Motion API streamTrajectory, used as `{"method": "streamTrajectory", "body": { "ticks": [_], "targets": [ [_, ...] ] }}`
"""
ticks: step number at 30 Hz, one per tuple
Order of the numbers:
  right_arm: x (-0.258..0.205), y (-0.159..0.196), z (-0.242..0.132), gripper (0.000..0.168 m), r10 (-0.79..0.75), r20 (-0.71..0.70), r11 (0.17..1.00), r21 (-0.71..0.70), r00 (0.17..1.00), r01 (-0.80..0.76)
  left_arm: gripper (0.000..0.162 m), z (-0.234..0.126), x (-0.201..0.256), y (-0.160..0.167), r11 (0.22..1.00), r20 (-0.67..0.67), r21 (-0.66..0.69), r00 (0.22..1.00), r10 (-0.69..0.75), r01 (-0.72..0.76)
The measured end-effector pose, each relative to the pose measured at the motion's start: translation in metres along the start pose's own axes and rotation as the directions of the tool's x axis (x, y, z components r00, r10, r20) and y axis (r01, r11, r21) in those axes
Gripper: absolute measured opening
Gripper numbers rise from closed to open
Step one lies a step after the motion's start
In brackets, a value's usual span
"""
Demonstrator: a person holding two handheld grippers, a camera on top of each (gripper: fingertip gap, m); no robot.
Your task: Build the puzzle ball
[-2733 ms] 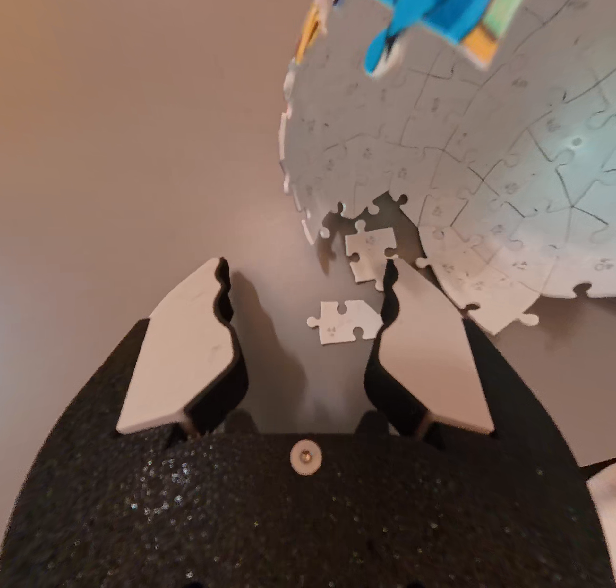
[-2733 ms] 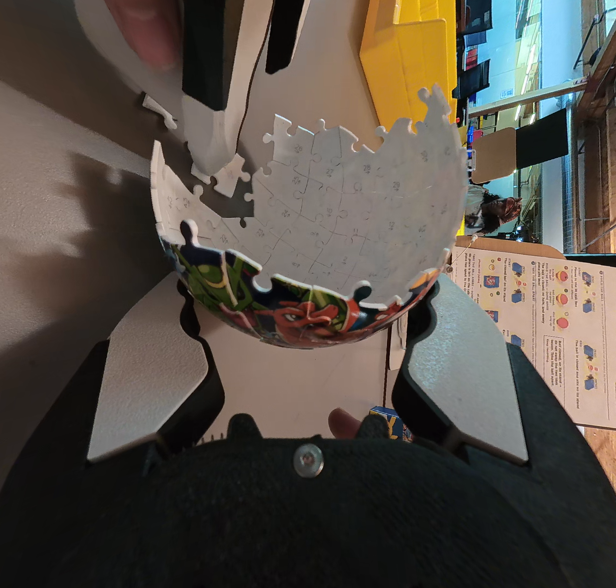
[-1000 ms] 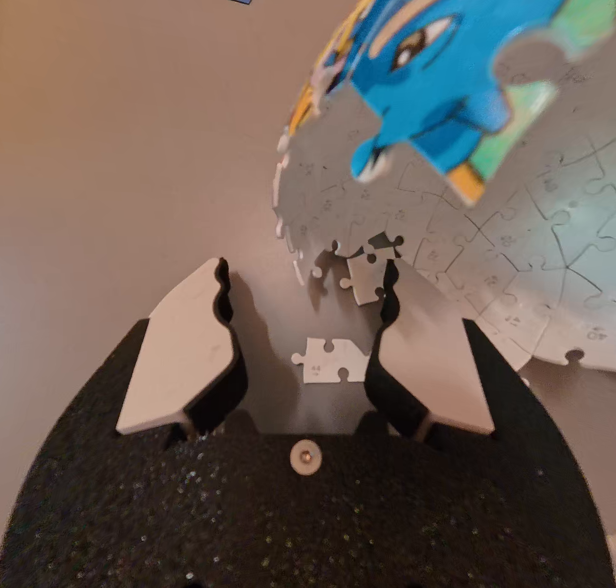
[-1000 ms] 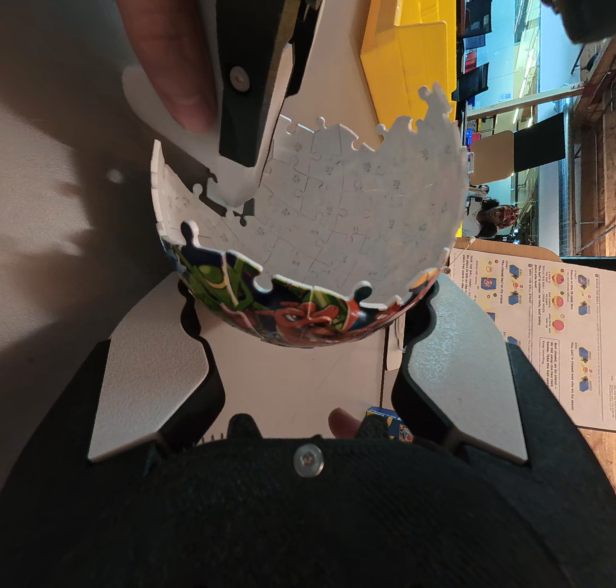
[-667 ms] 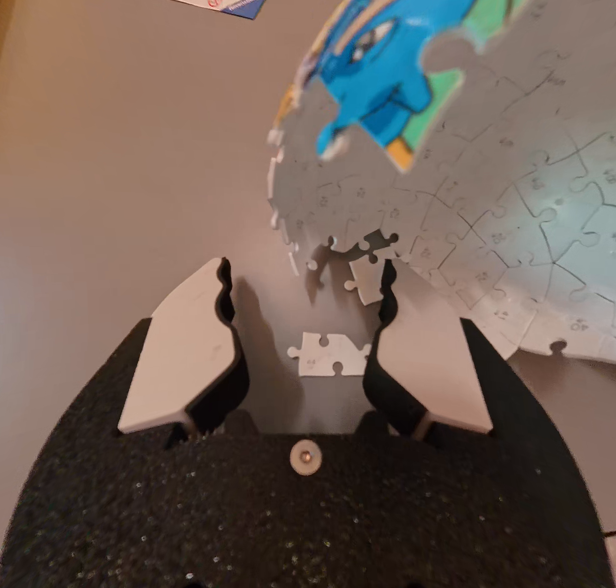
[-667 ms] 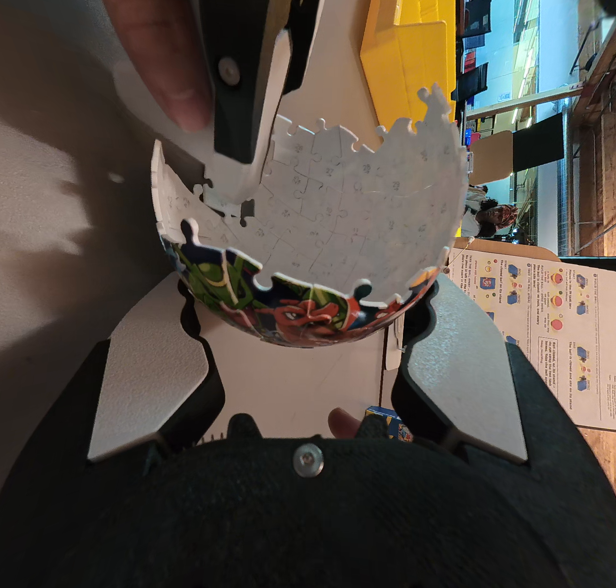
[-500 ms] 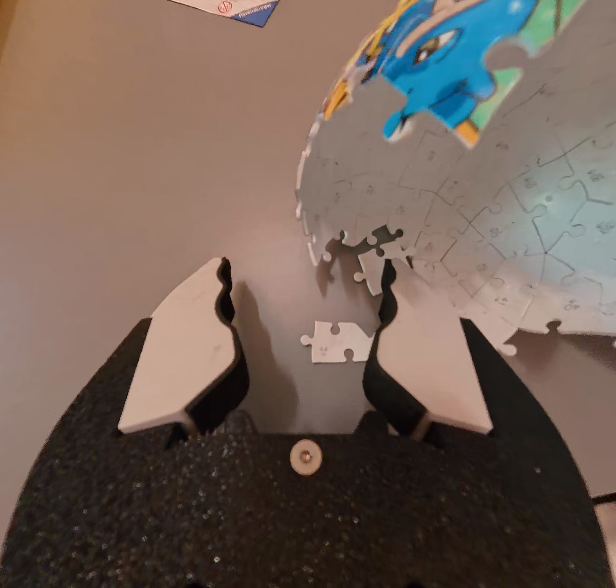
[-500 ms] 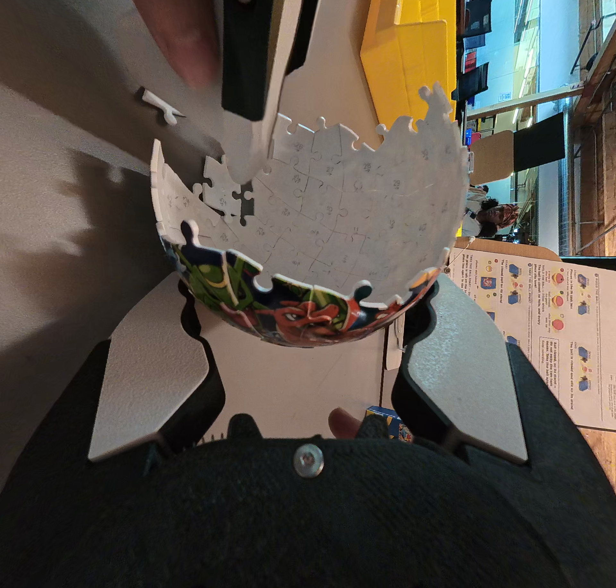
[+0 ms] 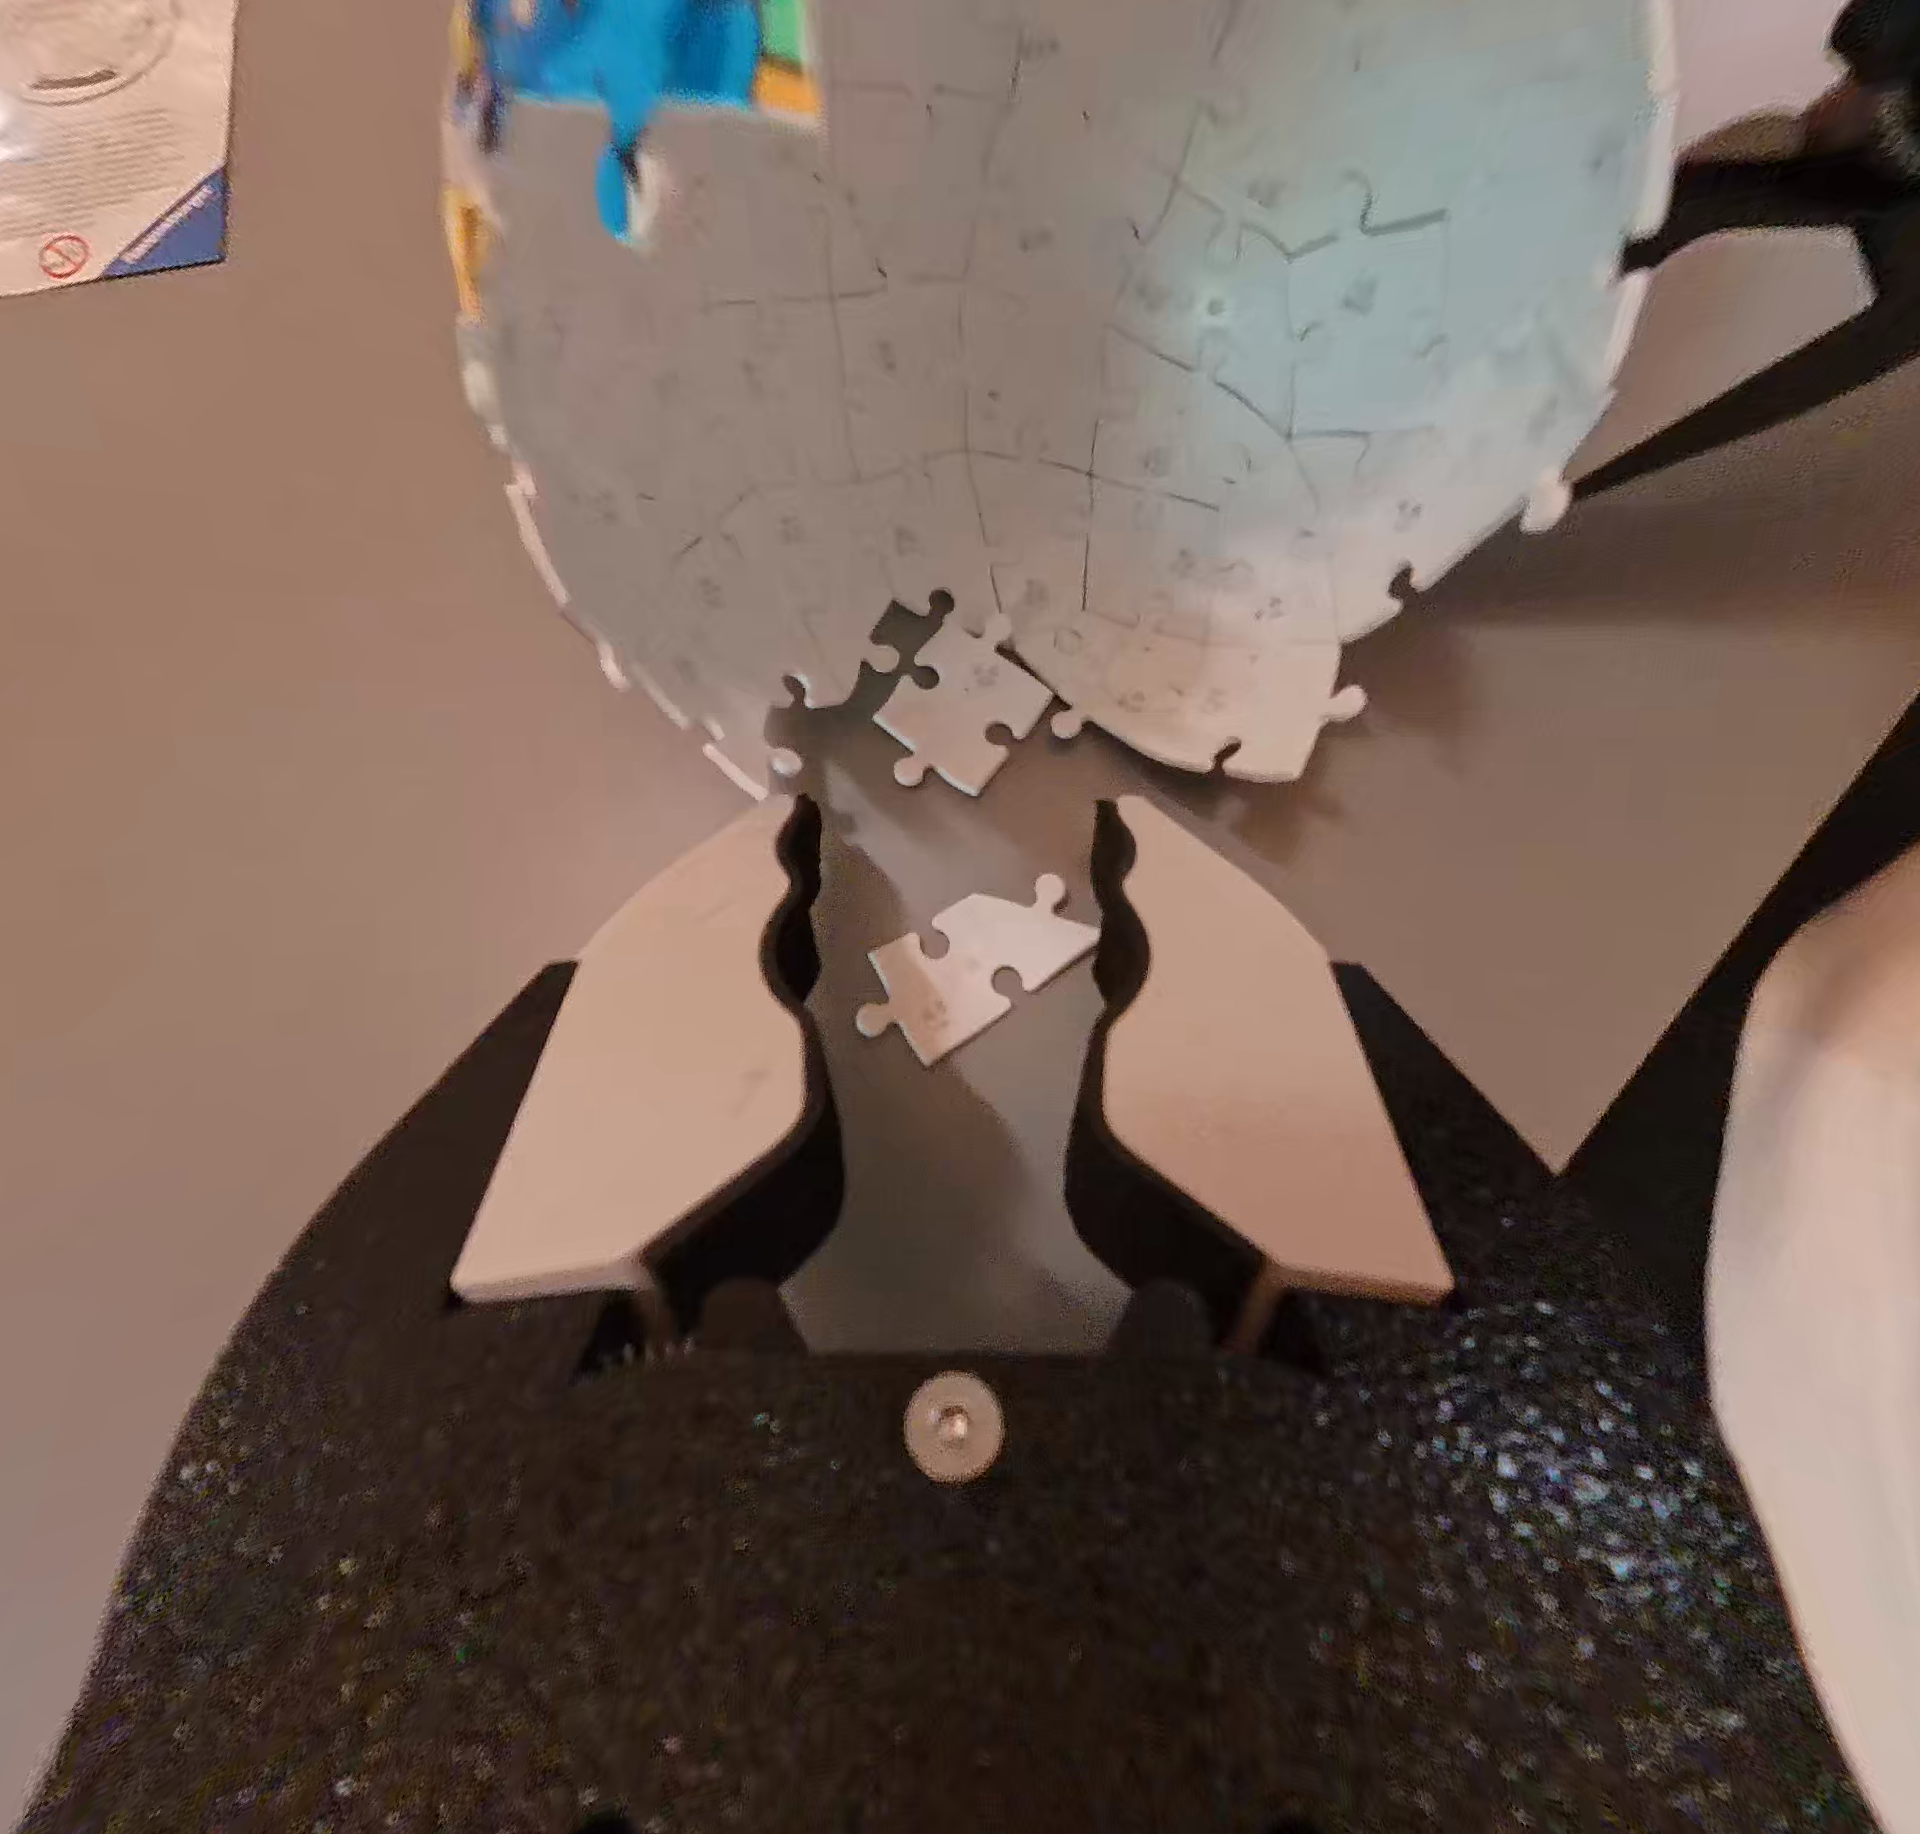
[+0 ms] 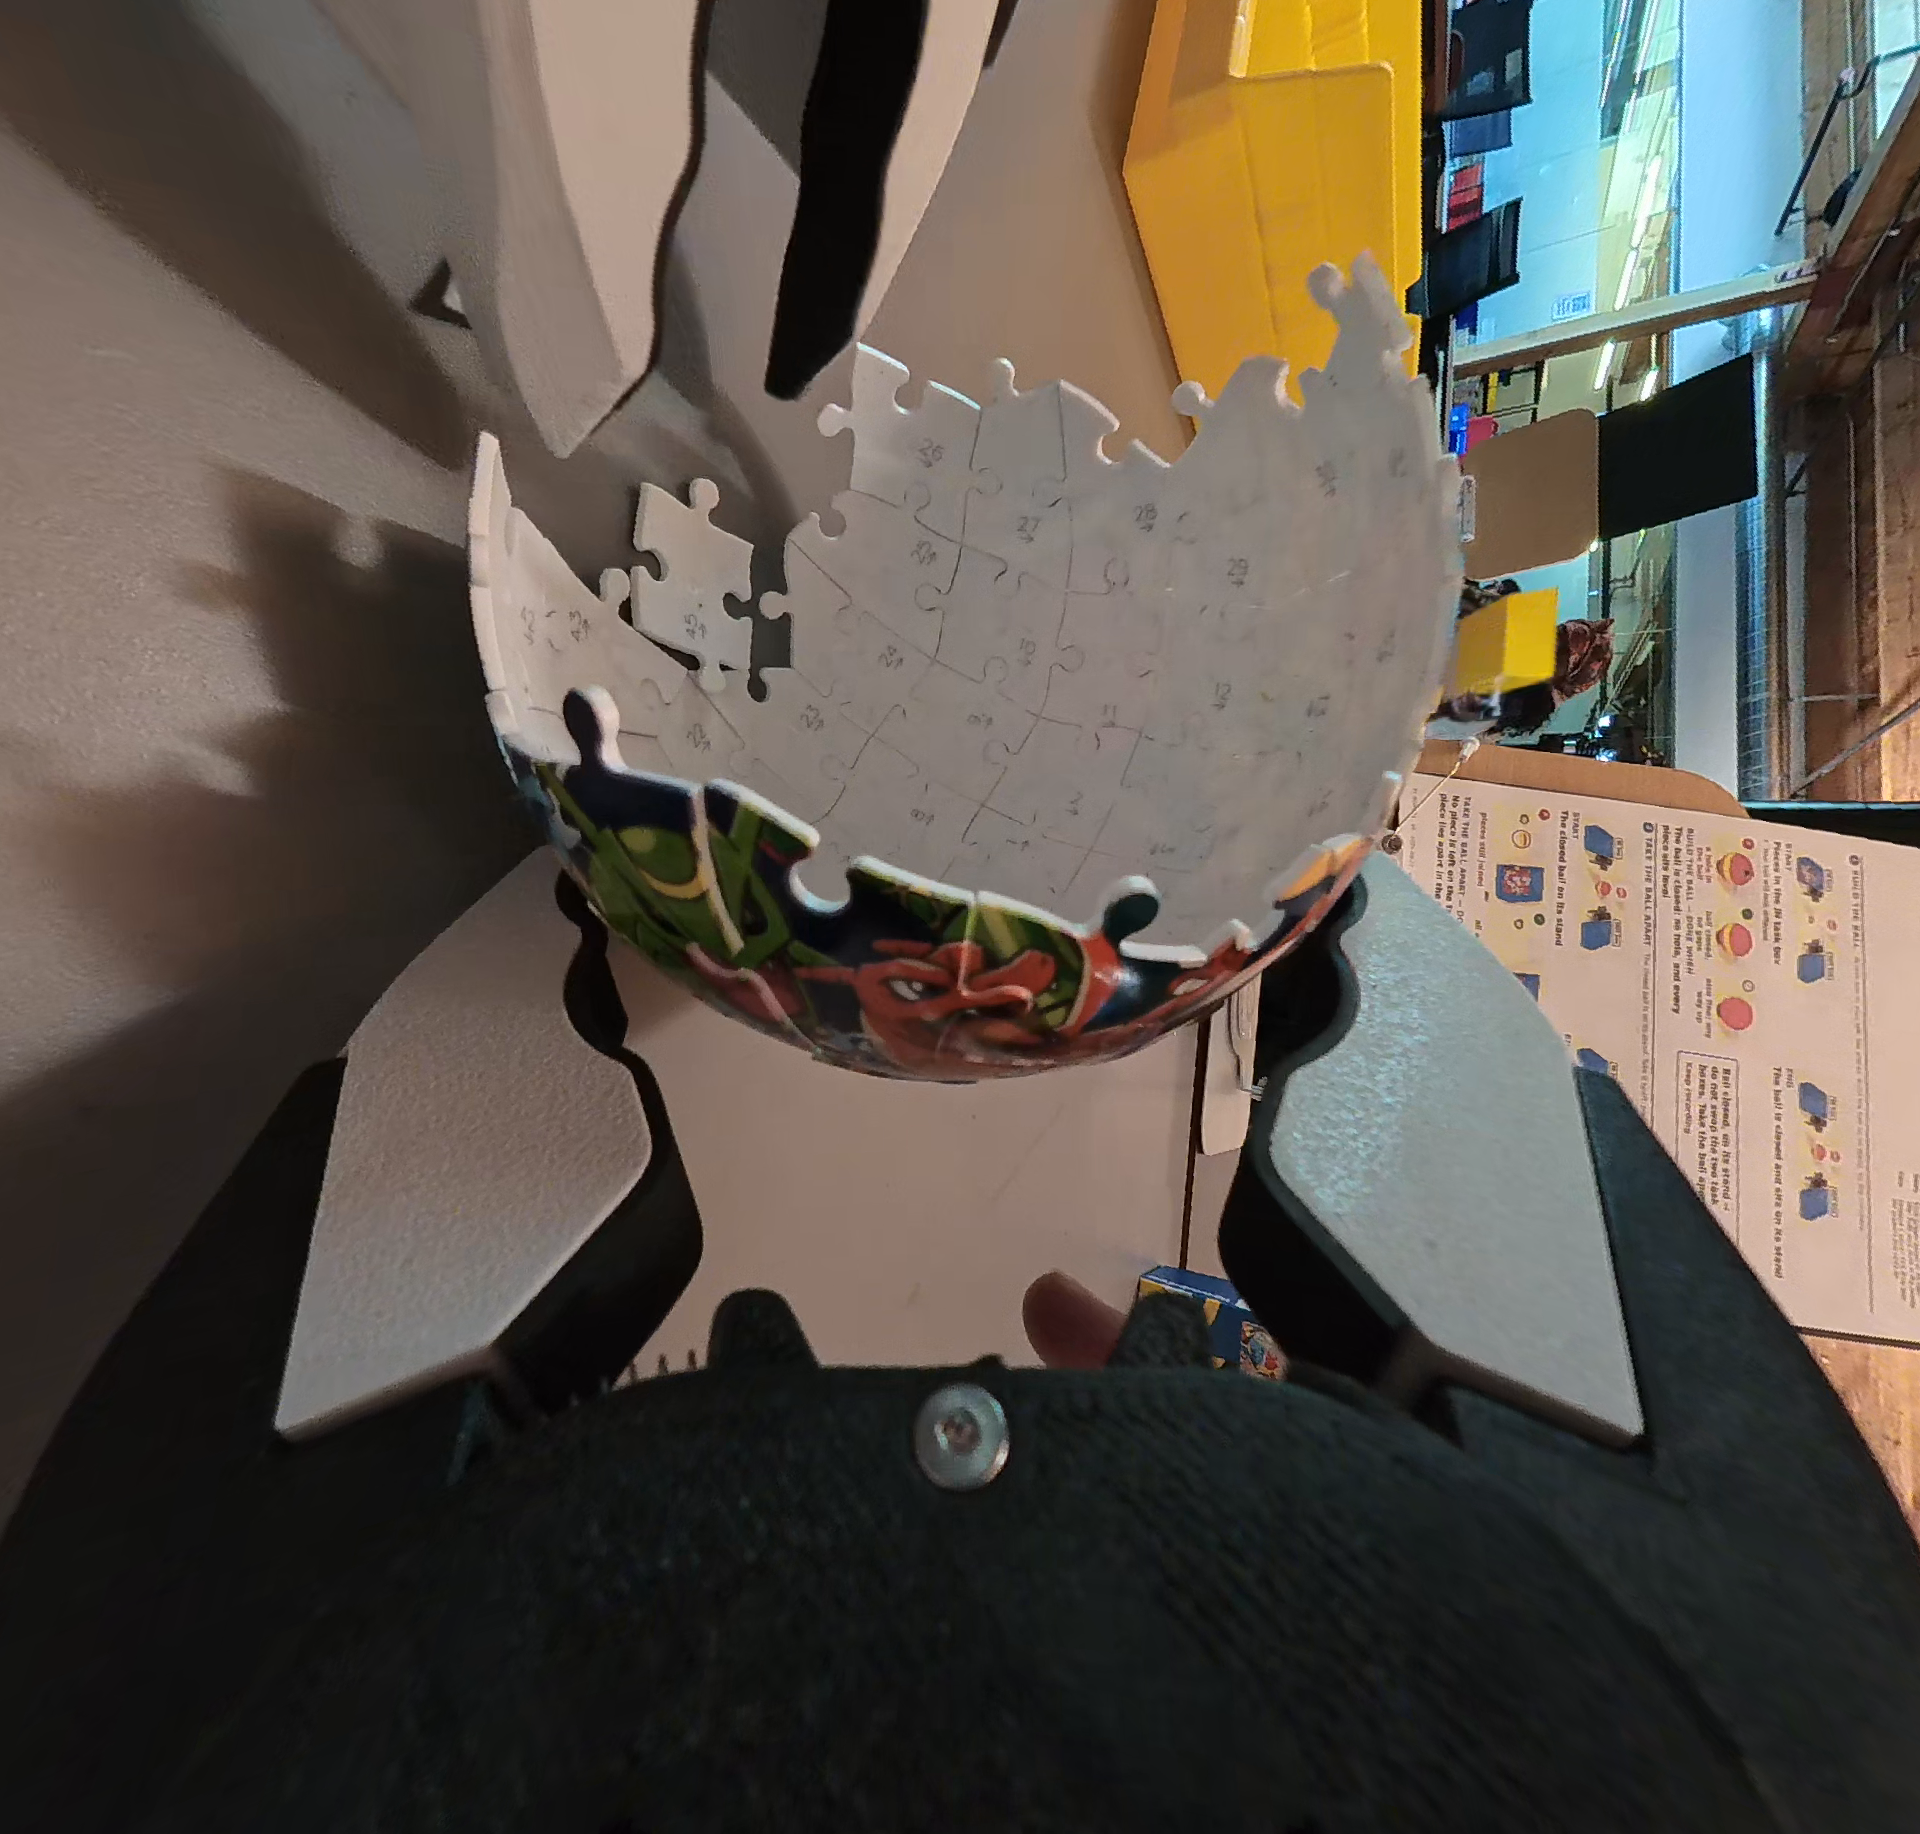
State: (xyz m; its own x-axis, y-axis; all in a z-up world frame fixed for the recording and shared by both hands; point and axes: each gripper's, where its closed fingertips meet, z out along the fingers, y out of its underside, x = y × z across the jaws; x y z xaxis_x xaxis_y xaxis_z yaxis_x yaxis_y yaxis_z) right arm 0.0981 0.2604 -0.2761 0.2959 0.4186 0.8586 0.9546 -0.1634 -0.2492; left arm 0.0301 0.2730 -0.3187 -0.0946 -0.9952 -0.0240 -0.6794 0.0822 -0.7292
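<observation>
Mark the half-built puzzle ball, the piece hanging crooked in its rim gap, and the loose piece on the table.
puzzle ball [image 10: 1039, 683]: right wrist view, on its white inner wall.
crooked piece [image 10: 694, 584]: right wrist view, on its white back, mid-piece.
loose piece [image 9: 971, 963]: left wrist view, on its middle, seen between the left gripper's fingers.

Left wrist view: looking down along own jaws at the desk [image 9: 260, 641], close to the half-built puzzle ball [image 9: 1039, 330]. Right wrist view: facing sideways across the desk, close on the ball's hollow interior [image 10: 1039, 662]. Shared by both: ball, loose piece [image 10: 691, 589].
</observation>
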Motion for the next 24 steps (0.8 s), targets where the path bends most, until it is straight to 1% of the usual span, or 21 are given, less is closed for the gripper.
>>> {"method": "streamTrajectory", "body": {
  "ticks": [2,4,10,12,14,17,18,24],
  "targets": [
    [0.0,0.0,0.0,0.128,-0.003,-0.001,1.0,-0.002,1.0,0.003,0.048,0.007,0.0,0.003,1.0,-0.008,-0.026,1.0,0.015,-0.016],
    [0.0,0.0,0.0,0.128,-0.005,-0.002,1.0,-0.004,1.0,0.005,0.046,0.012,0.0,0.003,0.999,-0.012,-0.049,1.0,0.0,0.0],
    [0.0,0.0,0.0,0.128,0.002,-0.002,1.0,0.0,1.0,-0.002,0.035,0.014,0.003,0.002,0.998,-0.026,-0.051,0.999,-0.021,0.02],
    [0.001,0.0,0.0,0.128,0.001,-0.002,1.0,0.001,1.0,-0.001,0.034,0.014,0.001,0.002,0.998,-0.012,-0.052,0.999,-0.032,0.032],
    [0.001,0.0,0.0,0.128,0.003,-0.002,1.0,0.002,1.0,-0.003,0.028,0.015,-0.001,0.002,0.998,-0.005,-0.051,0.999,-0.047,0.047],
    [0.001,0.0,0.001,0.128,0.0,-0.003,1.0,0.0,1.0,0.0,0.024,0.015,-0.002,0.001,0.997,0.009,-0.054,0.998,-0.061,0.061],
    [0.001,0.0,0.0,0.128,-0.002,-0.003,1.0,0.0,1.0,0.002,0.018,0.015,-0.002,0.001,0.996,0.015,-0.057,0.998,-0.064,0.065],
    [0.001,0.001,0.001,0.128,-0.004,-0.004,1.0,-0.003,1.0,0.004,0.017,0.012,0.002,0.004,0.993,0.075,-0.067,0.993,-0.088,0.093]
  ]
}}
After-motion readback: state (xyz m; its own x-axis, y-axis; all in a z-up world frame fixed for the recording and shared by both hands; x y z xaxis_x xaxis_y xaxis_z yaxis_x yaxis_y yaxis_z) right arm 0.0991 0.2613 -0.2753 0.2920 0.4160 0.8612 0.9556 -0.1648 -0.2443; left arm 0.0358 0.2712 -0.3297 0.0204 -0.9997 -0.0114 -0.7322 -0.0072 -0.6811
